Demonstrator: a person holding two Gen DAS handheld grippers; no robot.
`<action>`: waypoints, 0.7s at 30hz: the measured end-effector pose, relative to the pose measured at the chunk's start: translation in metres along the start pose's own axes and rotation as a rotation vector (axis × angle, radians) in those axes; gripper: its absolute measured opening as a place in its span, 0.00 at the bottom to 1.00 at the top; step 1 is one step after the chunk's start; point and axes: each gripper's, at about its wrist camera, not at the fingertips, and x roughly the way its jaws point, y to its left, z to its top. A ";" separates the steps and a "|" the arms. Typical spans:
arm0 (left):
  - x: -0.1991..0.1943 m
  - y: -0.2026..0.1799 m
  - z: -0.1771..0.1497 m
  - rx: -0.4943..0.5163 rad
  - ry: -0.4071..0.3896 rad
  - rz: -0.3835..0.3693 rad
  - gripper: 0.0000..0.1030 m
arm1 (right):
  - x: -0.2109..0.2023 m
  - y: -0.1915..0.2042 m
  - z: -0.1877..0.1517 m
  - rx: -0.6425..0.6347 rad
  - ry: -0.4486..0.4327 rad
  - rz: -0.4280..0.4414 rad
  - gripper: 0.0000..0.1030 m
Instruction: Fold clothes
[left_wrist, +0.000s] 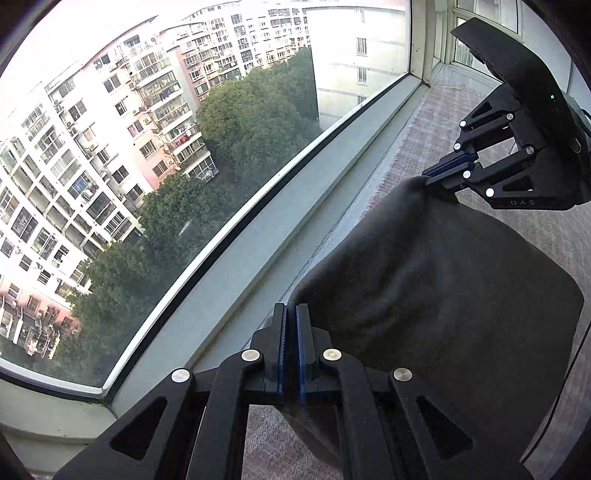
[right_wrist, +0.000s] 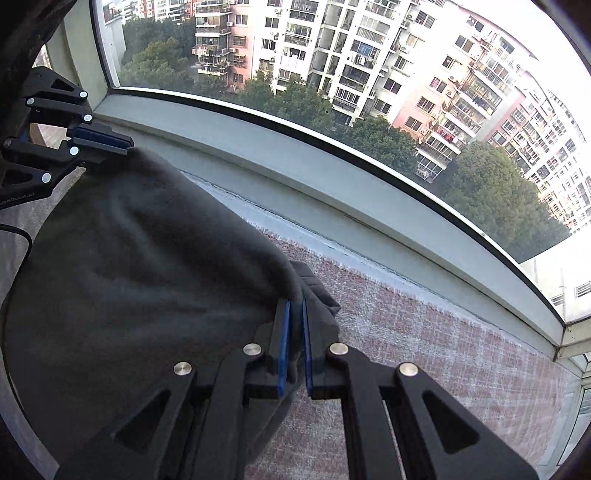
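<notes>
A dark grey garment hangs stretched between both grippers above a pink woven surface. My left gripper is shut on one corner of the cloth at the bottom of the left wrist view. The right gripper shows there at the upper right, pinching the other corner. In the right wrist view the right gripper is shut on a bunched edge of the garment, and the left gripper holds the far corner at the upper left. The cloth sags in a broad fold between them.
A large window with a grey sill runs along the far edge of the pink woven mat. Apartment blocks and trees lie outside. A thin black cable curves beside the garment.
</notes>
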 end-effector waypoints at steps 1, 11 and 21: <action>0.006 0.000 -0.002 0.000 0.010 0.002 0.06 | 0.001 0.001 0.000 0.003 -0.004 0.001 0.12; -0.045 0.021 -0.012 -0.094 -0.046 0.077 0.36 | -0.060 -0.068 -0.055 0.419 -0.118 0.207 0.51; -0.028 0.042 -0.042 -0.337 0.046 -0.134 0.45 | -0.005 -0.066 -0.066 0.546 -0.053 0.383 0.51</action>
